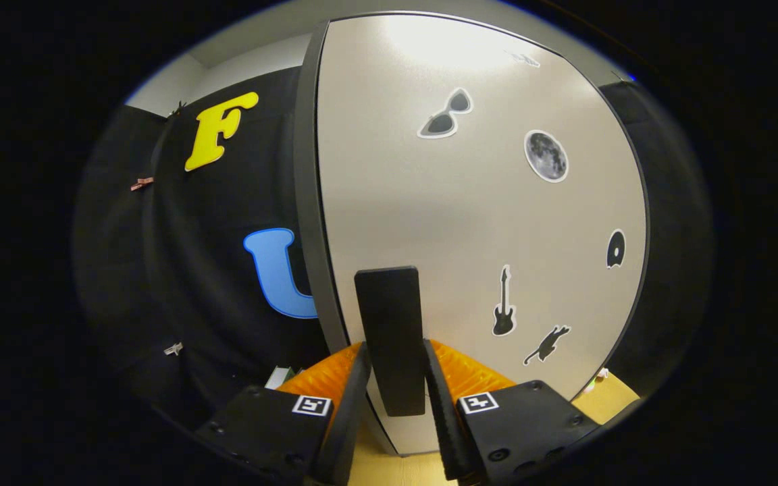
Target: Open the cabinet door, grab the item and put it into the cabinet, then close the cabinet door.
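A pale cabinet door [470, 223] stands close in front of me, with a dark side edge [304, 202] on its left. A black upright handle [389, 317] is fixed near that edge. My gripper [396, 347] is shut on the handle, with one finger pressing each side of the bar. Whether the door is ajar or fully closed cannot be told from here. A small white and green thing [281, 376] shows low down, left of the fingers, and is too hidden to make out.
Stickers of sunglasses [446, 115], a moon [546, 156], a guitar [504, 304] and a cat [546, 344] dot the door. A yellowish wooden tabletop [608, 398] lies below the cabinet. Black booth cloth [179, 270] hangs to the left of the door.
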